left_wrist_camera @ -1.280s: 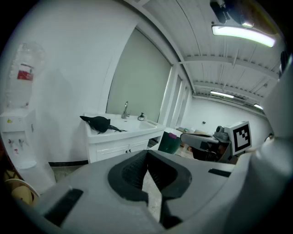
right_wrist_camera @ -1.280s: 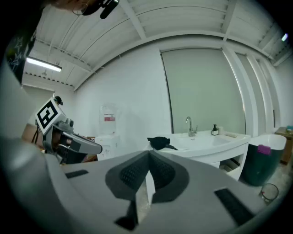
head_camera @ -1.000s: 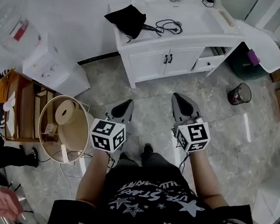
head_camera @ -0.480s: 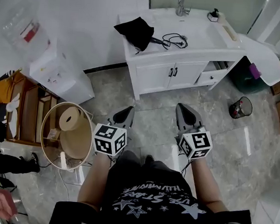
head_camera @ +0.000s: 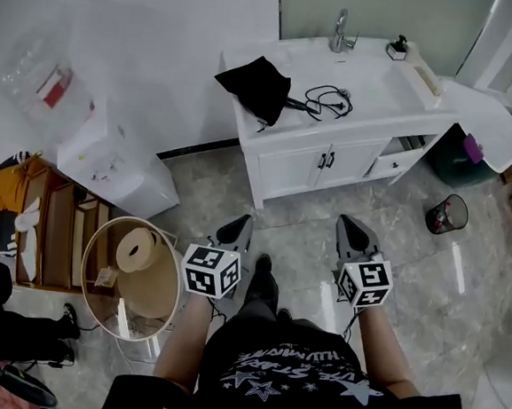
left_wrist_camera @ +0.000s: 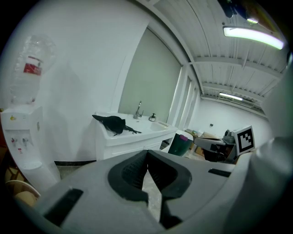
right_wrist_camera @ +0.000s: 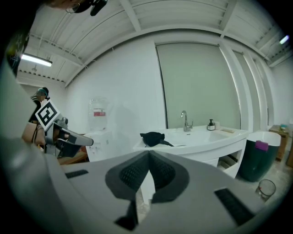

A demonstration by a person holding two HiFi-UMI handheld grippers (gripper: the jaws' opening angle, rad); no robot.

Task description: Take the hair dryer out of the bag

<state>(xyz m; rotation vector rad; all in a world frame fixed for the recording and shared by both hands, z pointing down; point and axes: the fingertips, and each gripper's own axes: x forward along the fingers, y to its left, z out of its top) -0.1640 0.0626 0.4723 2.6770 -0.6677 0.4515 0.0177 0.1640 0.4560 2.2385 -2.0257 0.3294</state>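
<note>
A black bag (head_camera: 259, 85) lies on the left end of the white vanity counter (head_camera: 373, 85), with a black cord (head_camera: 329, 99) trailing out of it to the right. The same bag (left_wrist_camera: 112, 123) (right_wrist_camera: 152, 138) shows far ahead in both gripper views. The hair dryer itself is hidden inside. My left gripper (head_camera: 238, 231) and right gripper (head_camera: 353, 234) hang over the floor in front of the vanity, well short of it. Both are shut with nothing between the jaws.
A water dispenser (head_camera: 109, 155) stands left of the vanity. A round basket (head_camera: 134, 273) with a paper roll sits by my left side next to a wooden shelf (head_camera: 44, 234). A small bin (head_camera: 448, 213) and a dark green bin (head_camera: 461, 155) stand at the right.
The whole view has shifted: the vanity now sits lower and nearer the middle of the frame. Both grippers have come forward a little toward it, still shut.
</note>
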